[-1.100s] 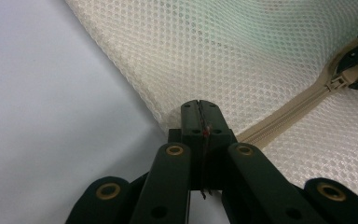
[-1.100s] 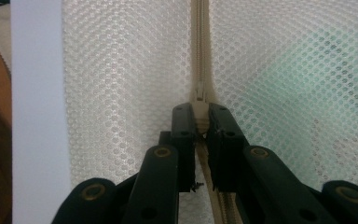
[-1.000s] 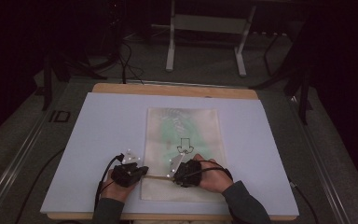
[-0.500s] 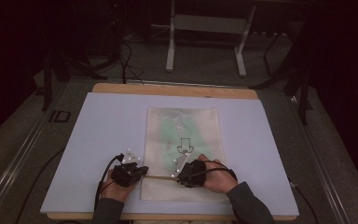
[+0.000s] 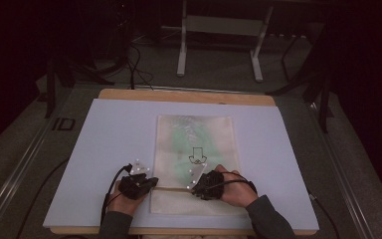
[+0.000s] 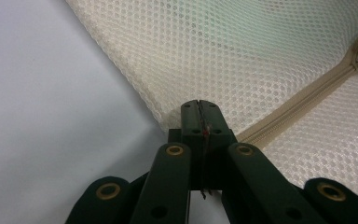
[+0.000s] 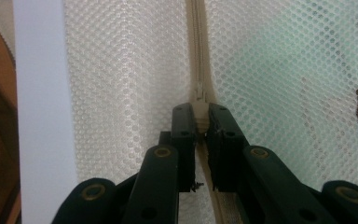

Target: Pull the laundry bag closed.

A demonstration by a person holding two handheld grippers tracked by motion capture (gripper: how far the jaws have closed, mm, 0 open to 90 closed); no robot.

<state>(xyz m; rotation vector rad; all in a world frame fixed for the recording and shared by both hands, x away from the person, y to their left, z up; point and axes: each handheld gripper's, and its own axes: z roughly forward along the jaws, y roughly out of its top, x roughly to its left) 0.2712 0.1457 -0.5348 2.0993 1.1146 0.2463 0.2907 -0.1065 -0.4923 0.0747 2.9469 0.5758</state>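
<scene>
The fingers of the left gripper (image 6: 199, 114) are clenched tight on the corner edge of a cream mesh bag (image 6: 242, 56), at the end where its beige zipper (image 6: 303, 100) begins; the zipper tape runs away from the fingertips up toward the right in the left gripper view. The fingers of the right gripper (image 7: 200, 116) are pinched on the zipper slider (image 7: 199, 105), which sits squarely between the two tips, with the closed teeth running straight ahead of them and the mesh spreading to either side. Something pale green shows through the mesh to the right of these fingers, and a dark line drawing lies farther right.

In the high view the bag (image 5: 197, 144) lies flat on the pale worktop (image 5: 114, 134), its length stretching away from both grippers. The left gripper (image 5: 138, 183) holds at the bag's near left edge and the right gripper (image 5: 205, 185) sits partway along the same zipper line, near the other, with a hand behind each.
</scene>
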